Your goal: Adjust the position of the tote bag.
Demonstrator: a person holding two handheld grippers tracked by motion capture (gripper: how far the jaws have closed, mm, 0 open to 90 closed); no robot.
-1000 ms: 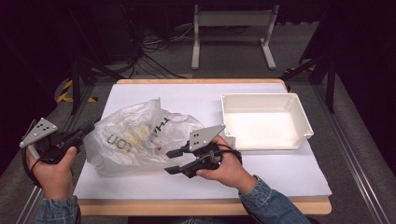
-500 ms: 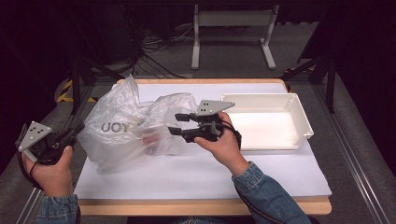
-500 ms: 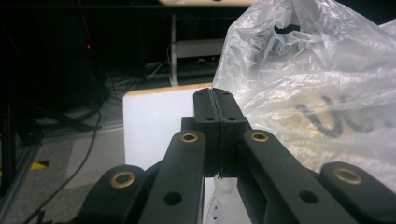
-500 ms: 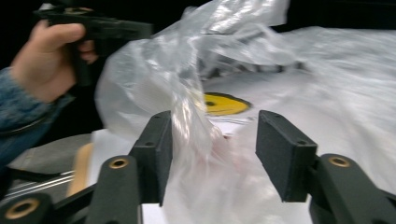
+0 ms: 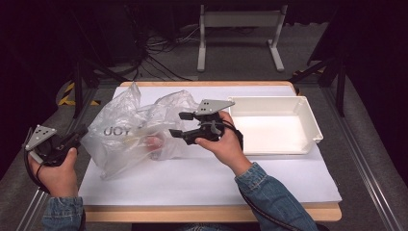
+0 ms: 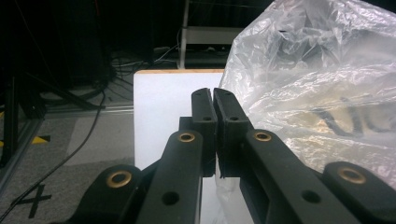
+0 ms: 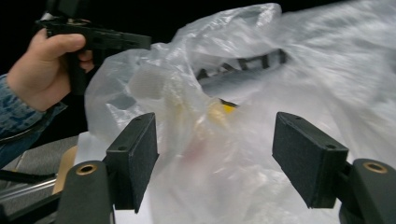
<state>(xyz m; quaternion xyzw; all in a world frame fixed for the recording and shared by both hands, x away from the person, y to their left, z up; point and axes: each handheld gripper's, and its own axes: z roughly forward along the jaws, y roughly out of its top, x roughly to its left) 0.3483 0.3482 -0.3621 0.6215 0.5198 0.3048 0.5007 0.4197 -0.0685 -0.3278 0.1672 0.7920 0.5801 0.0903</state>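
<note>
Plastic bag (image 5: 139, 132) mid-mat, L claw (image 6: 214, 100) clenched at its left edge, R claw (image 7: 215, 163) released, just opening, tray (image 5: 308, 115) apart at right

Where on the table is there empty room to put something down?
The white tray is bare inside. The white sheet is free along the near edge, below the plastic bag, and at the far edge behind it. It is crowded mid-left, where the right tongs face the bag.

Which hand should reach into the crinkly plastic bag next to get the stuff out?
Probably the right. The right gripper has just been opening its jaws, nothing pinched between them, and points straight at the plastic bag. The left gripper is shut at the bag's edge, apparently holding it steady.
</note>
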